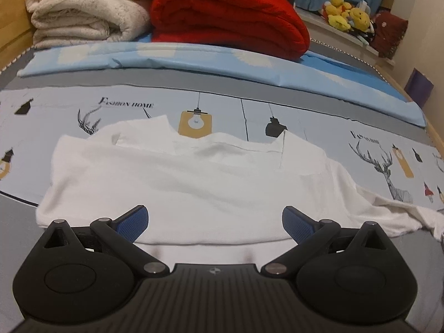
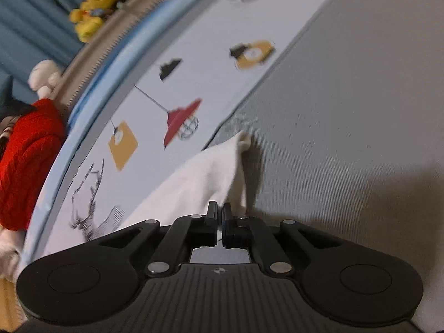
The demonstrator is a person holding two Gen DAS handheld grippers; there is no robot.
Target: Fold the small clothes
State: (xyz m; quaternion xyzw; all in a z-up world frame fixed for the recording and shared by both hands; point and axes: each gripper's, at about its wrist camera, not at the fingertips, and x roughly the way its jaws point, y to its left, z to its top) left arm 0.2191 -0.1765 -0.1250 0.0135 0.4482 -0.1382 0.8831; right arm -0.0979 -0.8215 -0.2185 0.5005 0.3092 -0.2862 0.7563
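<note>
A white T-shirt [image 1: 180, 177] lies spread flat on the printed bedsheet [image 1: 319, 127], with its collar at the far side and one sleeve trailing off to the right. My left gripper [image 1: 215, 222] hovers over the shirt's near hem. It is open, its blue pads [image 1: 133, 222] wide apart with nothing between them. In the right wrist view my right gripper [image 2: 220, 208] is shut on a corner of the white shirt [image 2: 199, 177]. That corner is lifted a little, and a fold stands up just right of the fingertips over the grey part of the sheet [image 2: 347, 111].
A folded red blanket [image 1: 230, 19] and a cream blanket [image 1: 83, 8] are stacked at the bed's far side, behind a light blue pillow [image 1: 194, 63]. Yellow plush toys [image 1: 347, 14] sit on a ledge at the back right. A purple bag [image 1: 419, 86] stands past the bed's right edge.
</note>
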